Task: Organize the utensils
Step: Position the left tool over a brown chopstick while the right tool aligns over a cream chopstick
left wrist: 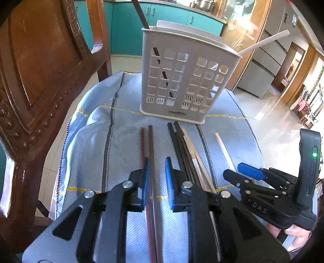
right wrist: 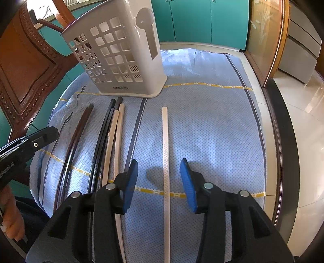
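Blue-padded and set a little apart, the jaws of the left gripper [left wrist: 157,174] are seen straddling a dark brown chopstick pair [left wrist: 148,145] on the cloth-covered surface [left wrist: 125,141]; one pad lies against the sticks, but whether they are truly pinched cannot be told. The pair is found directly in front of the white utensil holder [left wrist: 182,81], from which one dark chopstick [left wrist: 139,14] and one pale chopstick [left wrist: 263,41] already protrude. Beside the holder's front edge, black chopsticks [right wrist: 101,137] and pale chopsticks [right wrist: 115,131] are bunched together. Well apart from the holder, a single pale chopstick [right wrist: 166,153] is framed between the wide-open jaws of the right gripper [right wrist: 160,178], untouched. Sorting is judged barely begun. For a clean lift, both brown sticks would best be squeezed together near mid-length and kept parallel, then tipped upright over the holder's open top.
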A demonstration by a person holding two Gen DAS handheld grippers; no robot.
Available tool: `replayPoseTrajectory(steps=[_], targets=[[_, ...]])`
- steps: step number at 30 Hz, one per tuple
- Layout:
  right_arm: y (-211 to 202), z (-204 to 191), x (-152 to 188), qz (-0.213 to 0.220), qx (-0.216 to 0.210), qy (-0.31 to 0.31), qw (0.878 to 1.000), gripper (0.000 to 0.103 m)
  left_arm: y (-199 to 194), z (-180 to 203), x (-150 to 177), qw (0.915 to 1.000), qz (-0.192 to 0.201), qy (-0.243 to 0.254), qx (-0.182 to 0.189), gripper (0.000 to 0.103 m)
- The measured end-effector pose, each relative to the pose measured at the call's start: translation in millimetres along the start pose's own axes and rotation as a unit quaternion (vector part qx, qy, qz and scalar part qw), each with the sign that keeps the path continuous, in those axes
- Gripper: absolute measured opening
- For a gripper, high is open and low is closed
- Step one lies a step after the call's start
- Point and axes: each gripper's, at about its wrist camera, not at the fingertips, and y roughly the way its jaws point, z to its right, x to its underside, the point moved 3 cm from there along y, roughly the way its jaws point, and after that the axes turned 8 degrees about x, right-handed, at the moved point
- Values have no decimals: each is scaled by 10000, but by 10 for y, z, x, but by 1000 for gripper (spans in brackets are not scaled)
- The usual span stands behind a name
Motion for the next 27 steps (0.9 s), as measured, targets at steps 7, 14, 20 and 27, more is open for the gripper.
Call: replayPoseTrajectory(steps=[7,14,20,27], targets=[[-7,7,-8,14,13,30,10000,43,41,-223,9,9990,-126,-210,-362,29],[-7,17,-17,7,62,75,10000,43,134,-411,16,9970,-329,-527,-464,29],[3,17,-28,34,173,43,9998,43,237,-390,-32,9968,-402,-521,-448,31],[108,-11,-169,166,633,-265,9975,43,560,-490,-166,9938,-561,-623,-734,31]])
